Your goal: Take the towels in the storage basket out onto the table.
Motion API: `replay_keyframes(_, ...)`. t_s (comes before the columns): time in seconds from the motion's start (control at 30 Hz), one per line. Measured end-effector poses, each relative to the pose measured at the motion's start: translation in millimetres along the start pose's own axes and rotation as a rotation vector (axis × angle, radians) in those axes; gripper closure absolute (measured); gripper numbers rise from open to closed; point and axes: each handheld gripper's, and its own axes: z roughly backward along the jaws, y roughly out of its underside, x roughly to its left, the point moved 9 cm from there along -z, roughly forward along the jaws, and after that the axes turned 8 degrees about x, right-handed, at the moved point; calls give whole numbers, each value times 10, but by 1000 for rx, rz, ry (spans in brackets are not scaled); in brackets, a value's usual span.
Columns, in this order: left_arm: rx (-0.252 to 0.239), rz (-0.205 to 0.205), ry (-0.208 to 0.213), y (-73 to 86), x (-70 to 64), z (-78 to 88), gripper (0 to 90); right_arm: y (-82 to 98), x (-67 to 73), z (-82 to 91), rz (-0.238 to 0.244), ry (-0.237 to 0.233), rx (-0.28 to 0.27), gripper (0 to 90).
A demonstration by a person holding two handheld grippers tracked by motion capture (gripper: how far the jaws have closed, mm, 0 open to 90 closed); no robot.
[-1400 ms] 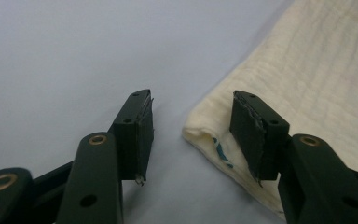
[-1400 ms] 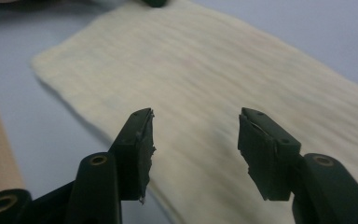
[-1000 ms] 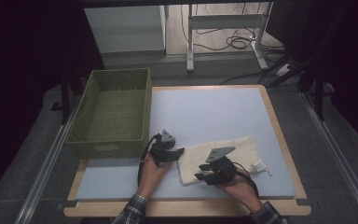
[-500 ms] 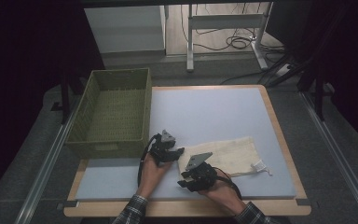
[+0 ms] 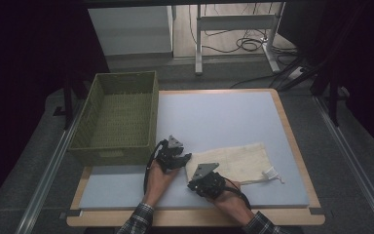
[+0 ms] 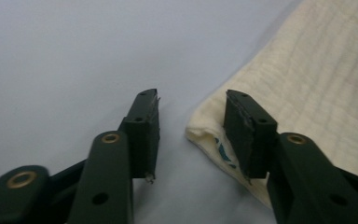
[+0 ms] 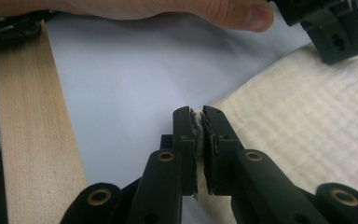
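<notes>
A cream cloth bag lies flat on the blue mat, its drawstring trailing off the right end. My left gripper sits at the bag's far left corner. In the left gripper view its jaws have just been closing and still stand apart, with the folded corner of the cloth against the right jaw only. My right gripper is at the near left corner. In the right gripper view its jaws are pinched together on the edge of the cloth.
A green woven basket stands at the mat's left edge, just behind the left hand. The table's wooden front edge runs close behind both hands. In the right gripper view the left gripper and a thumb show beyond.
The right gripper slid left along the cloth to its near left corner and stopped there. The left gripper stayed in place.
</notes>
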Motion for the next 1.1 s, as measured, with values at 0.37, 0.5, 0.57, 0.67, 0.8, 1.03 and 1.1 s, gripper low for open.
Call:
replay_keyframes(0.37, -53, 19, -33, 13, -28, 86, 868, -73, 39, -42, -20, -57, -41, 848)
replay_keyframes(0.5, -56, 19, -34, 11, -26, 105, 866, -100, 51, 21, -16, -56, -61, 847)
replay_keyframes(0.57, -62, 19, -28, -21, -35, 123, 864, -100, 30, 80, -23, -53, -75, 847)
replay_keyframes(0.67, -75, 6, -27, -97, -64, 156, 862, -92, -10, 168, -39, -56, -92, 847)
replay_keyframes(0.8, -87, -16, -21, -220, -121, 185, 860, -75, -60, 283, -52, -49, -111, 846)
replay_keyframes(1.03, -107, -51, 4, -434, -247, 157, 859, 8, -176, 468, -74, -22, -134, 847)
replay_keyframes(1.1, -108, -56, 15, -483, -284, 118, 858, 57, -230, 525, -87, -9, -136, 846)
